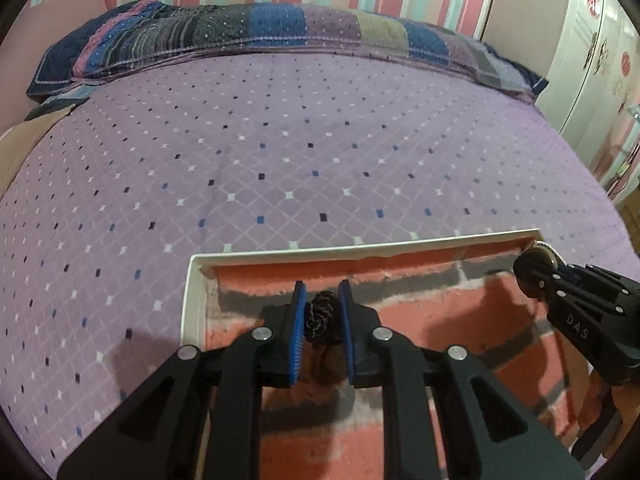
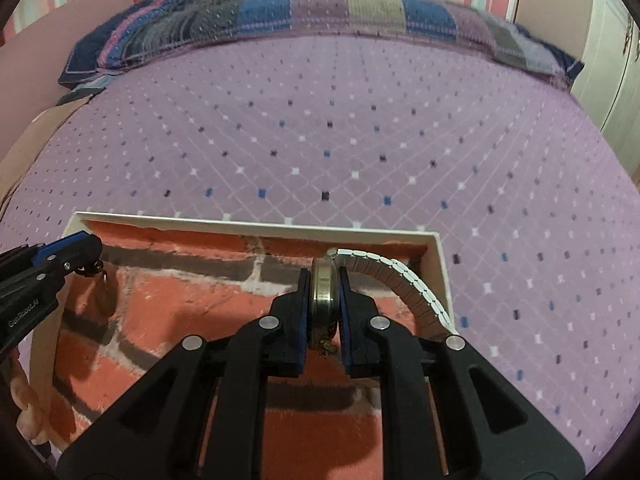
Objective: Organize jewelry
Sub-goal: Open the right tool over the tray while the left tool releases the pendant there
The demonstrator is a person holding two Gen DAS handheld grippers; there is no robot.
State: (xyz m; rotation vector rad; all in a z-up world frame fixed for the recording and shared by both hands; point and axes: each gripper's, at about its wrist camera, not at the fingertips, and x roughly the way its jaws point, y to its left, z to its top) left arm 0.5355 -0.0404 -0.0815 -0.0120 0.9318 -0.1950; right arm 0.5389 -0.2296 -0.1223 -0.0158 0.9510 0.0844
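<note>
1. Holding two pieces at once, you carry both over the white-rimmed tray with its brick-patterned lining; the tray lies on the lilac bedspread.
2. Your left gripper has its jaws closed on a dark braided piece, apparently a ring or pendant; the right wrist view shows a small loop dangling below that gripper. It hangs above the tray's far left corner. Only the blue pads pinch it, so a loose squeeze could let it slide out and roll on the fuzzy lining.
3. Your right gripper is clamped on the case of a wristwatch, edge-on between the pads, above the tray's far right corner. The pale link band arcs out over the tray's right rim.
4. Lowering the watch as it sits, you risk the band catching the rim or landing outside on the bedspread.
5. Releasing both together, you cannot watch both landings, I judge; the soft bed may tip the tray if you press on it.
</note>
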